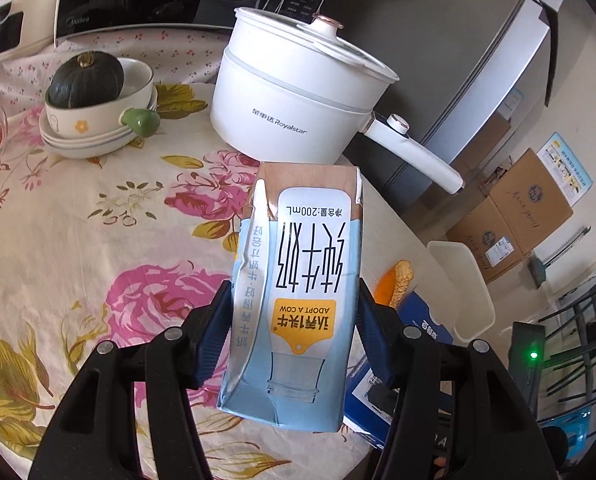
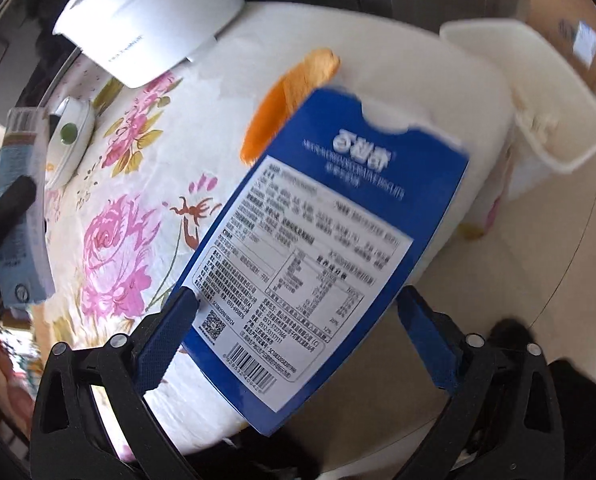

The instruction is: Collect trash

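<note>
We've got the left tongs (image 1: 293, 324) clamped on the milk carton (image 1: 298, 280) and the right tongs (image 2: 298, 320) gripping the blue box (image 2: 310, 240), both above the table's (image 1: 77, 220) edge. Nothing's binned yet; the orange peel (image 2: 285, 100) is left near that edge, beside the white bin (image 2: 538, 92).

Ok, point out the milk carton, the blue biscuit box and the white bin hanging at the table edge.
milk carton (image 1: 298, 280), left wrist view, on its printed front face.
blue biscuit box (image 2: 298, 248), right wrist view, on its white label panel.
white bin (image 2: 554, 120), right wrist view, on its outer wall.
</note>
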Demonstrator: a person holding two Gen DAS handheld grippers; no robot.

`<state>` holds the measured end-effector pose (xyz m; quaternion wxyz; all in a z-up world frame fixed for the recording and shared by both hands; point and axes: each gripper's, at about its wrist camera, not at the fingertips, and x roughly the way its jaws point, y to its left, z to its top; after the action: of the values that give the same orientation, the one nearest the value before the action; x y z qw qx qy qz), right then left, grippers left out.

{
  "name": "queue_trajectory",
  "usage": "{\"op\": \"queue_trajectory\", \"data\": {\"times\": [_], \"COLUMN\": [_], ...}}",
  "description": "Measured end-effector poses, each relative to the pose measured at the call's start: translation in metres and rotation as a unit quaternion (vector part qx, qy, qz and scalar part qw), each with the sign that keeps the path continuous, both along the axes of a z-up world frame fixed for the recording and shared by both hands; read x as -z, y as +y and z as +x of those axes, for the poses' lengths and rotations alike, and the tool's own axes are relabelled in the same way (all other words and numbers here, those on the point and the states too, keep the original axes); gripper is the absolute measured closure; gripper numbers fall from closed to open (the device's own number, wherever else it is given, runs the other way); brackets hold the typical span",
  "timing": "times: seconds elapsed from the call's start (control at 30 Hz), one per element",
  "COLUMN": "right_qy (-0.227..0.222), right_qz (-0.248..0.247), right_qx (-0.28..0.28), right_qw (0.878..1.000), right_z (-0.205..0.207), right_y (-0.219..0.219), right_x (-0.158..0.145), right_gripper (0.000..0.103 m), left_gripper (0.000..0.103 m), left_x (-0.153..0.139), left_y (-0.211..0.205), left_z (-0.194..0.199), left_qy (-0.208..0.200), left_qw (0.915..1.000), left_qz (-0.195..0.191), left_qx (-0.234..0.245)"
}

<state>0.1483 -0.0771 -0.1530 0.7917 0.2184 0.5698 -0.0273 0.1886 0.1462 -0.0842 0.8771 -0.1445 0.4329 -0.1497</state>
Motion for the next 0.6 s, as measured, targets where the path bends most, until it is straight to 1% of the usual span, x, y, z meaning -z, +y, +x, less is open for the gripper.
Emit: {"op": "queue_trajectory", "data": {"times": [0.07,0.27,0.33,0.37,0.43,0.47,0.5,0.57,0.6], "right_qy": [0.000,-0.006,-0.010,-0.017,-0.032,-0.037,-0.039,-0.046,-0.046], "right_qz": [0.008,0.030,0.040,0.044,0.043,0.046,0.057,0.091,0.097], "right_qx": [0.013,0.013,0.013,0.011,0.000,-0.011,-0.027,-0.052,-0.062], "right_qw": [1.000,0.999,0.999,0.999,0.999,0.998,0.997,0.993,0.992], "right_z": [-0.002,-0.009,-0.013,-0.016,-0.016,-0.017,-0.016,-0.013,-0.012], "right_y": [-0.004,-0.022,-0.030,-0.034,-0.035,-0.034,-0.031,-0.024,-0.021], "right_x": [-0.001,-0.004,-0.008,-0.011,-0.017,-0.021,-0.021,-0.019,-0.018], "right_gripper": [0.009,0.029,0.041,0.045,0.073,0.077,0.079,0.079,0.079], "left_gripper": [0.045,0.045,0.045,0.045,0.045,0.045,0.045,0.045,0.045], "left_x": [0.000,-0.002,-0.002,-0.002,0.000,0.000,0.001,0.003,0.003], "left_y": [0.002,0.000,-0.005,-0.007,-0.012,-0.014,-0.017,-0.021,-0.022], "left_z": [-0.001,-0.003,-0.004,-0.004,-0.004,-0.003,-0.003,-0.002,-0.002], "left_qy": [0.001,-0.008,-0.010,-0.011,-0.009,-0.008,-0.007,-0.004,-0.003], "left_qw": [1.0000,1.0000,0.9999,0.9999,0.9999,0.9999,0.9999,0.9998,0.9998], "left_qz": [-0.002,0.002,0.005,0.006,0.007,0.008,0.009,0.007,0.007], "left_qx": [-0.001,0.000,0.001,0.003,0.008,0.010,0.012,0.015,0.016]}}
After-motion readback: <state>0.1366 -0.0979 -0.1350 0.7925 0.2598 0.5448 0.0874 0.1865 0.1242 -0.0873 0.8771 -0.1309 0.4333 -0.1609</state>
